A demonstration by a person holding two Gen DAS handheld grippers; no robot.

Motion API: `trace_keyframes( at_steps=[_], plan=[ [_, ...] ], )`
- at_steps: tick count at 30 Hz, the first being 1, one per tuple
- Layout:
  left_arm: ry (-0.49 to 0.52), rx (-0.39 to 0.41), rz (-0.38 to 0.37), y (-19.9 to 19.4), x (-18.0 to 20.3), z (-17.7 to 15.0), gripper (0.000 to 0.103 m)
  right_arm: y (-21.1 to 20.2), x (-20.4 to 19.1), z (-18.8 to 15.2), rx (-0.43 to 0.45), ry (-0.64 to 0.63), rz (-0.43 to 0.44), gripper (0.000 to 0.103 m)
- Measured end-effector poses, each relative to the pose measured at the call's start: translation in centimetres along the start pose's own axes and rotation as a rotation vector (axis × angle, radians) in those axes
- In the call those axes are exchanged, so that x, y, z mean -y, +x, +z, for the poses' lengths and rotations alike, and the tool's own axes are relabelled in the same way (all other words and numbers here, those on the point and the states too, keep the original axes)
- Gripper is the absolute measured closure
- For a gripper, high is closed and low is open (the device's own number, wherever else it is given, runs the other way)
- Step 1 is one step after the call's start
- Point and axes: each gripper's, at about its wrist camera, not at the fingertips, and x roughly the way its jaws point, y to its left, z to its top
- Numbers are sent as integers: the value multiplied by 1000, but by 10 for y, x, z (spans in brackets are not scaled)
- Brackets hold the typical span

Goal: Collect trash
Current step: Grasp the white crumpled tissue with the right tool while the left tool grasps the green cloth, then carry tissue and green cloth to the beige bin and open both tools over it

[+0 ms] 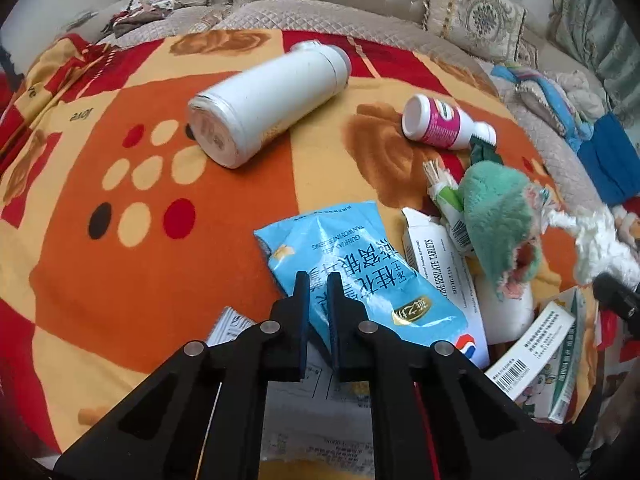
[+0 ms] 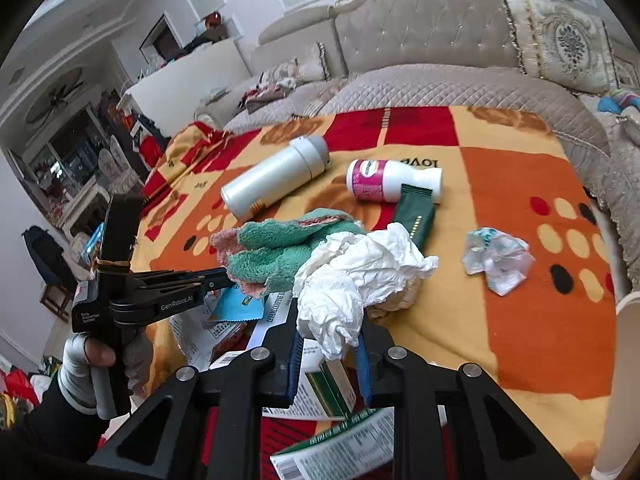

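Blue snack pouch lies flat near the blanket's near edge, crumpled white tissue heaped beside it. White bottle and pink-labelled pill bottle lie on their sides mid-blanket; another crumpled wrapper lies toward the right edge.

A patterned orange-red blanket covers the quilted grey sofa, with embroidered cushions behind.
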Motion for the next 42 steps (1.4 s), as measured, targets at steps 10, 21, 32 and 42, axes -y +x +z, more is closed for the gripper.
trace_keyframes(
  at_steps=[10, 21, 32, 42],
  plan=[
    [-99, -3, -58, -25, -22, -7, 97, -21, 2, -21, 7, 20, -3, 82],
    [-79, 2, -6, -44, -26, -42, 70, -23, -13, -37, -10, -5, 37, 82],
    [-55, 105, -206, -55, 27, 2, 41, -23, -14, -36, -15, 0, 43, 82],
    [46, -1, -108, 6, 87, 32, 54, -34, 2, -38, -2, 23, 23, 82]
  ],
)
